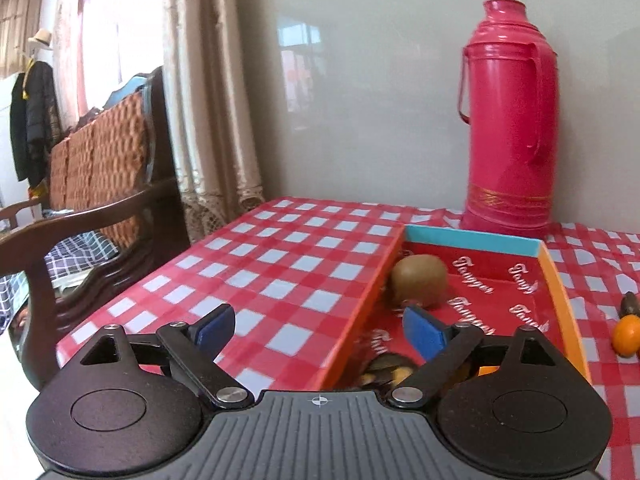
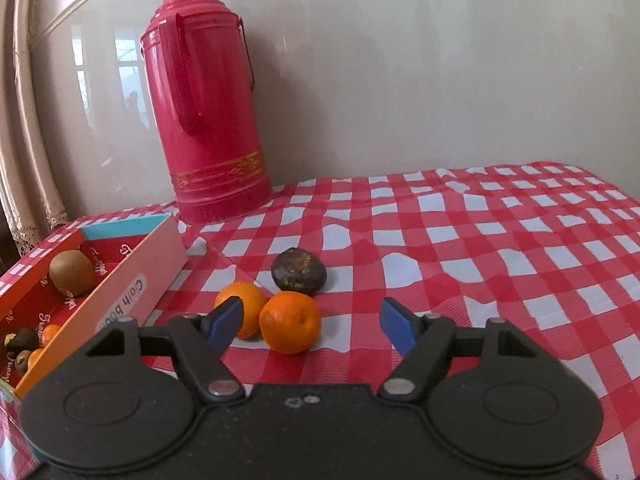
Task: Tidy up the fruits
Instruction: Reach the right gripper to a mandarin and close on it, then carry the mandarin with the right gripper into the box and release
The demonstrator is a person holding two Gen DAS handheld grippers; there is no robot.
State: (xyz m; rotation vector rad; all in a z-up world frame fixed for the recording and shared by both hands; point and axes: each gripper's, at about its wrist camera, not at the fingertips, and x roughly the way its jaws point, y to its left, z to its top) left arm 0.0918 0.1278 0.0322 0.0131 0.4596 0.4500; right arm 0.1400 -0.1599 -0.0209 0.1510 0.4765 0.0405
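A red box (image 1: 472, 240) with orange walls lies open on the checked tablecloth. A brown kiwi (image 1: 418, 286) rests in its far end, and small dark and orange fruits (image 1: 388, 368) lie at its near end. My left gripper (image 1: 318, 316) is open and straddles the box's left wall, its right finger inside just short of the kiwi. In the right wrist view, two oranges (image 2: 290, 322) (image 2: 250, 300) and a dark round fruit (image 2: 298, 272) sit on the cloth beside the box (image 2: 132, 280). My right gripper (image 2: 312, 306) is open around the nearer orange, its pads apart from it.
A tall pink thermos (image 1: 508, 120) (image 2: 208, 120) stands against the wall behind the box. A wooden chair (image 1: 80, 220) and curtains are off the table's left edge. Checked cloth (image 2: 500, 240) stretches away to the right of the fruits.
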